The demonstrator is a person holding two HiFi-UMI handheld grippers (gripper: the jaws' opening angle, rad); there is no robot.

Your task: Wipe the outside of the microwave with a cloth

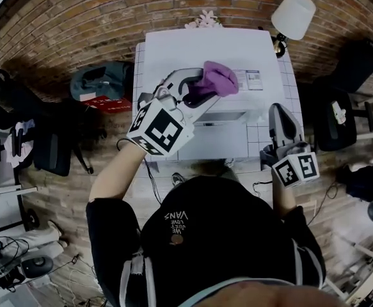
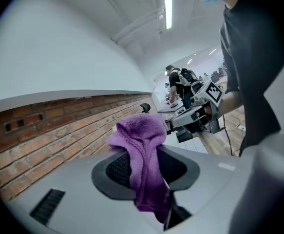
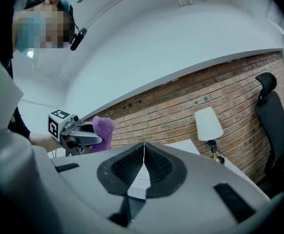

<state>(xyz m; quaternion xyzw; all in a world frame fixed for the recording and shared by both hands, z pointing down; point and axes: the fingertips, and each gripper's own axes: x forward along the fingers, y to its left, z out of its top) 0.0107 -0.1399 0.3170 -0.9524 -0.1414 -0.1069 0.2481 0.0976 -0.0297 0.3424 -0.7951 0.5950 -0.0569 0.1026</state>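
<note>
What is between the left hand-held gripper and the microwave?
A purple cloth, pinched in the left hand-held gripper, sticks out over the microwave; the head view shows it.

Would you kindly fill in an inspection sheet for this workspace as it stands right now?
Surface: white tiled table under the white box-shaped microwave.
Job's things: purple terry cloth over the microwave's top, contact unclear.
Clutter: white-shaded lamp and pink flowers at the table's back.
Grippers: left gripper shut on the cloth; right gripper shut, empty, off to the microwave's right.
Cables: loose black cables on the floor.
Surroundings: red brick wall, black office chair, teal bag left of the table.
</note>
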